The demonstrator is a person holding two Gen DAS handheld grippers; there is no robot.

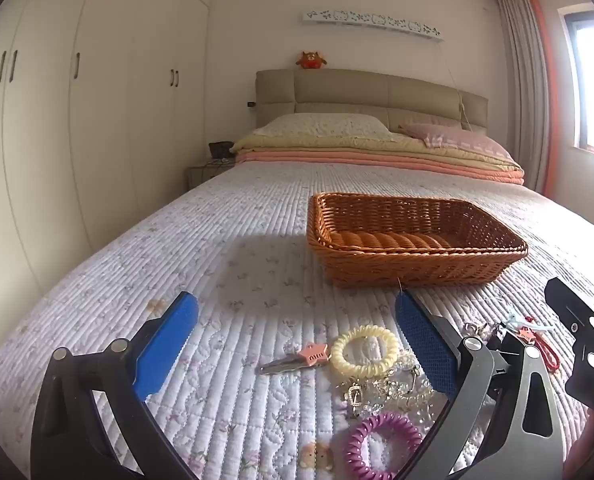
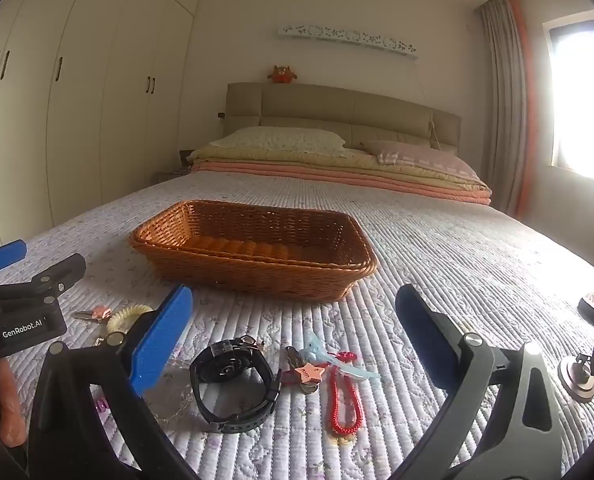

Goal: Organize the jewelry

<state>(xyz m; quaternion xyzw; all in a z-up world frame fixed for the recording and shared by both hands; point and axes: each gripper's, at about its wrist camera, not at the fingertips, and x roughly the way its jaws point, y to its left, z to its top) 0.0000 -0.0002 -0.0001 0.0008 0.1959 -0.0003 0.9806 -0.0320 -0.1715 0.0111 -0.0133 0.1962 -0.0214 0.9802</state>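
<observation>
While nothing is yet in the basket, this is how my two views read, clock directions taken from each picture's centre.

Left gripper (image 1: 297, 340): mine, jaws spread wide, holding nothing, hovering low over the quilt (image 1: 217, 240).
Right gripper (image 2: 293, 336): mine, also wide and holding nothing.
Basket (image 1: 417, 268): brown wicker, at about 2 o'clock in the left view and 11 o'clock in the right; its visible floor looks bare.
Left cluster: at 5 o'clock, a cream coil hair tie (image 1: 364, 350), a key with a pink star tag (image 1: 293, 358) touching its left side, a tangle of gold chains (image 1: 381, 390) below, then a purple coil hair tie (image 1: 381, 446).
Right cluster: at 6 o'clock, a black watch (image 2: 233, 384), beside it a second star-tagged key (image 2: 306, 374), a blue ribbon charm (image 2: 317, 350) and a red bead strand (image 2: 345, 404).
Step in hand: I judge the first pick is just beginning.
Doing it well: take loose, separate pieces first. The watch or the cream tie sits between open fingers already. Close across the band, lift straight, avoid snagging the chains.
Risk: the tangle may drag neighbours along.
</observation>
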